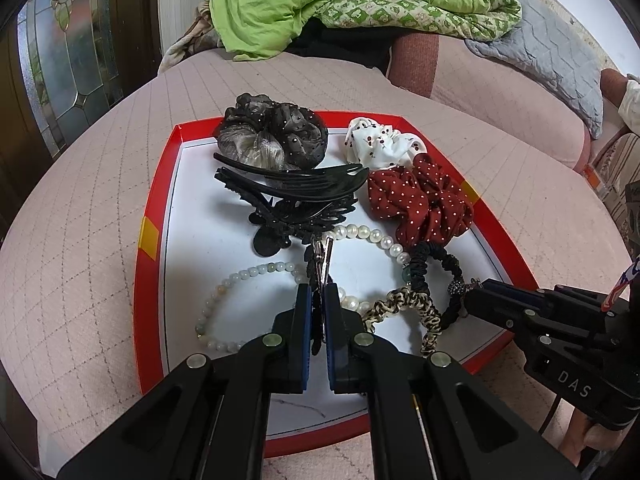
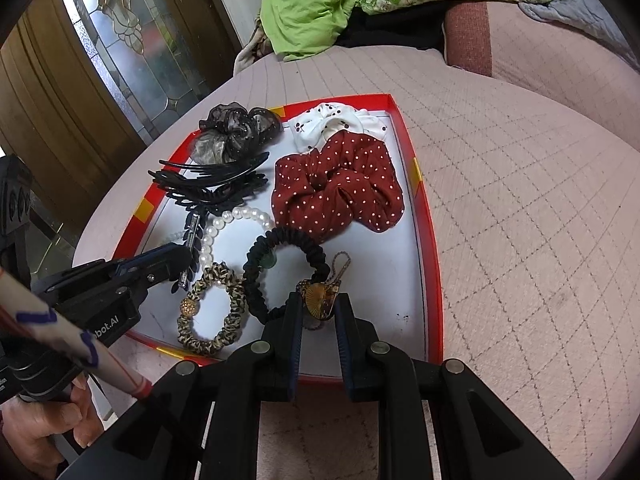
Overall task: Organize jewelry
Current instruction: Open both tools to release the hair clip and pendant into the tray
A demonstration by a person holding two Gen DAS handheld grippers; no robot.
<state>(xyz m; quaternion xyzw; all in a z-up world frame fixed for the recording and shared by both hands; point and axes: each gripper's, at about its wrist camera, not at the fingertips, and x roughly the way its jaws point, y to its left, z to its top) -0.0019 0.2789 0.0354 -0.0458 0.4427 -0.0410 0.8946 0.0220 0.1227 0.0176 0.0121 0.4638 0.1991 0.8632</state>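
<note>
Item: red-rimmed tray, white floor, set on a pink quilted bed; it served as the one container for all the pieces.

Left gripper: I had it pinched on a black leaf-trimmed hair clip, lifted by its near end so the metal prongs pointed away, probably to re-place it.

Right gripper: closed around a small gold fan charm at the tray's near edge, held low so its chain trailed on the tray floor.

Contents, far to near:
- dark sheer scrunchie, far left
- white cherry-print scrunchie, far right
- red dotted scrunchie
- black claw clip, mid left
- pearl bracelet
- pale jade bracelet, near left
- black hair tie
- leopard hair tie
</note>
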